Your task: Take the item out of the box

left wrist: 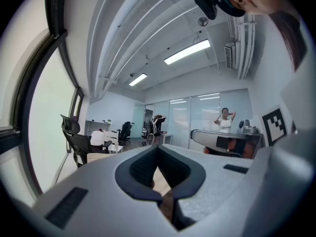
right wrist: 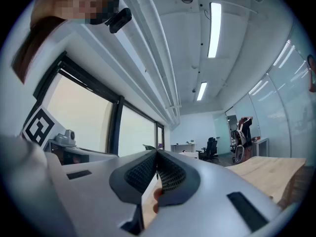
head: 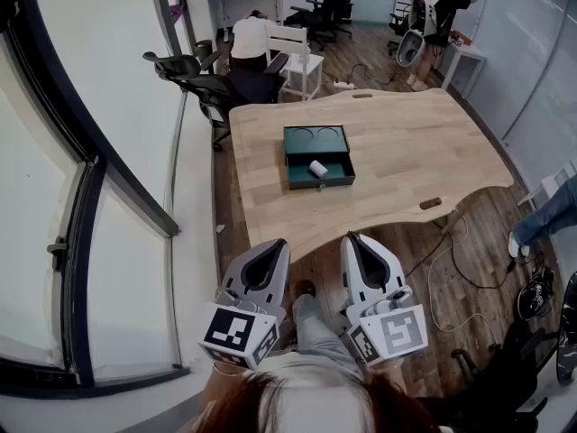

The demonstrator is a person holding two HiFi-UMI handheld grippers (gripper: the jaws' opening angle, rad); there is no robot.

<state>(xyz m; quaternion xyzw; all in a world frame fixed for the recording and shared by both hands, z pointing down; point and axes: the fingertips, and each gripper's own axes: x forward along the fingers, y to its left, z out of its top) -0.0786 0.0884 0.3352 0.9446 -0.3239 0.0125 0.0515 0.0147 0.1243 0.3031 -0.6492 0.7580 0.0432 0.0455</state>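
Item (head: 318,168) not yet lifted; step in hand judged as the approach, before any reach.

Wooden table (head: 406,142) carried the box (head: 321,184) near its middle. The box was dark green and stood open. Its lid lay flat behind the tray, on the side away from the person, and showed two round recesses.

Left gripper (head: 273,244) and right gripper (head: 353,239) were both well short of the box. They were held off the table's near edge, close to the person's body, and pointed roughly level toward the box. In each gripper view the jaws were pressed together at the tips with nothing held between the pads. Both tools were therefore fully closed and empty.

The item was a small white cylinder lying on its side in the tray of the box, near the middle. It was clear of both grippers.

Next move, as a judgement: one gripper needs to travel forward to above the box. It should spread its jaws wider than the cylinder and tilt down into the tray. The pads should close across the round body rather than its ends. The tray walls leave limited side room, so entry from above looks safest. The cylinder may roll if nudged.
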